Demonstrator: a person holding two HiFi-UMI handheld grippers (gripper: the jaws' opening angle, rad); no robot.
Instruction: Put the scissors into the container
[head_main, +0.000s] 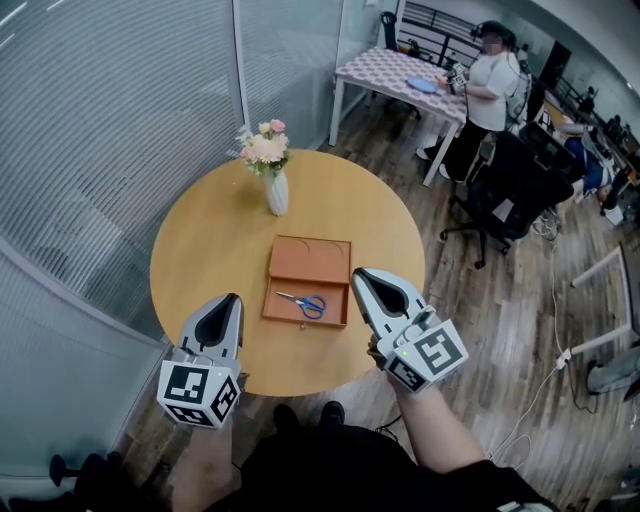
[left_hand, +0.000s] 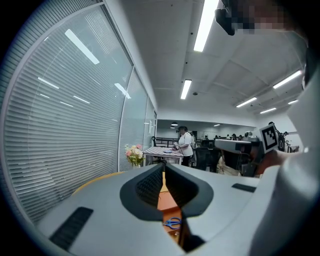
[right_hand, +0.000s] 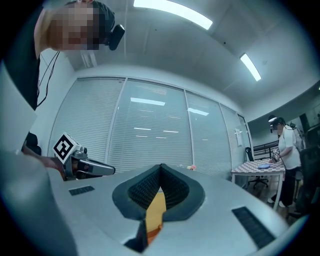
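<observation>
Blue-handled scissors lie inside a shallow orange-brown container on a round wooden table. My left gripper hovers left of the container near the table's front edge, jaws together, nothing in them. At the container's right edge my right gripper is shut and empty too. The left gripper view looks past its closed gripper down at the scissors in the container. Below the shut right gripper, its own view shows a sliver of table and container.
A white vase of pink flowers stands on the far left of the table. Slatted glass walls run along the left. A person stands at a checked table at the back, with a black office chair nearby.
</observation>
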